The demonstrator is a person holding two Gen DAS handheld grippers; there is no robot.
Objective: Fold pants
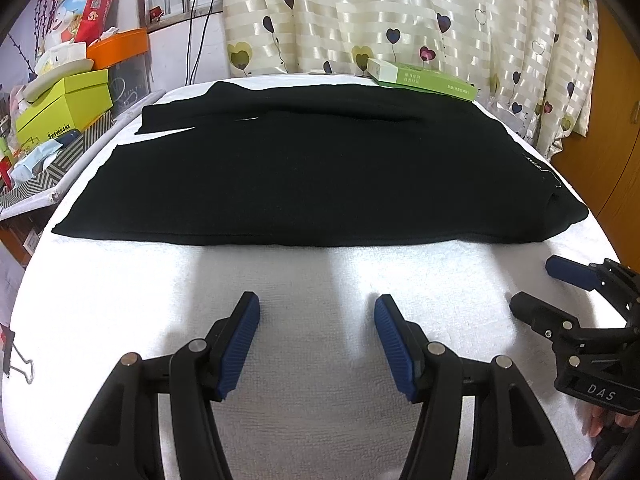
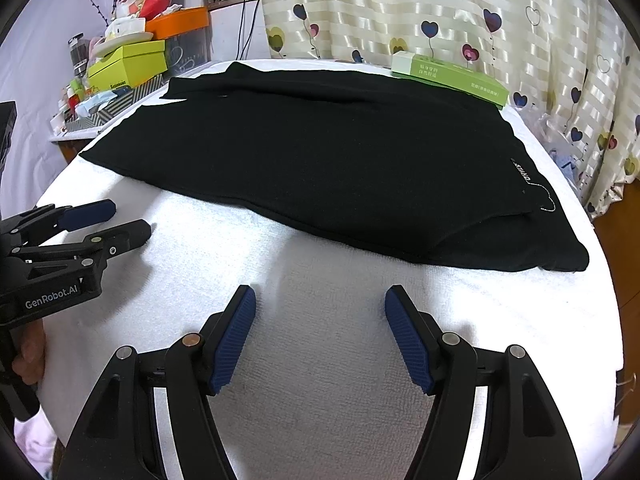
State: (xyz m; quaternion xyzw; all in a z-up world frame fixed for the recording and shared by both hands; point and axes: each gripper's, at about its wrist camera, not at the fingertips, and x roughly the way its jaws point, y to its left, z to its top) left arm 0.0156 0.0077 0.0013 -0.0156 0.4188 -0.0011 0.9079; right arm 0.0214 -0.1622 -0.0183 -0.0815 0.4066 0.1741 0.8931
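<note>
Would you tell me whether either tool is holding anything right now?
Nothing is held. The left tool and right tool are open over the white cloth, short of the pants.

Black pants (image 1: 320, 176) lie flat, legs to the left, across the white towel (image 1: 320, 280); small white lettering near right edge.

A table covered in white towelling (image 1: 312, 360) carries everything here. Black pants (image 1: 320, 176) lie flat across its middle, legs stacked one over the other, a small white logo near the right edge. At the far edge sits a green box (image 1: 424, 78), just beyond the pants' far edge.
</note>
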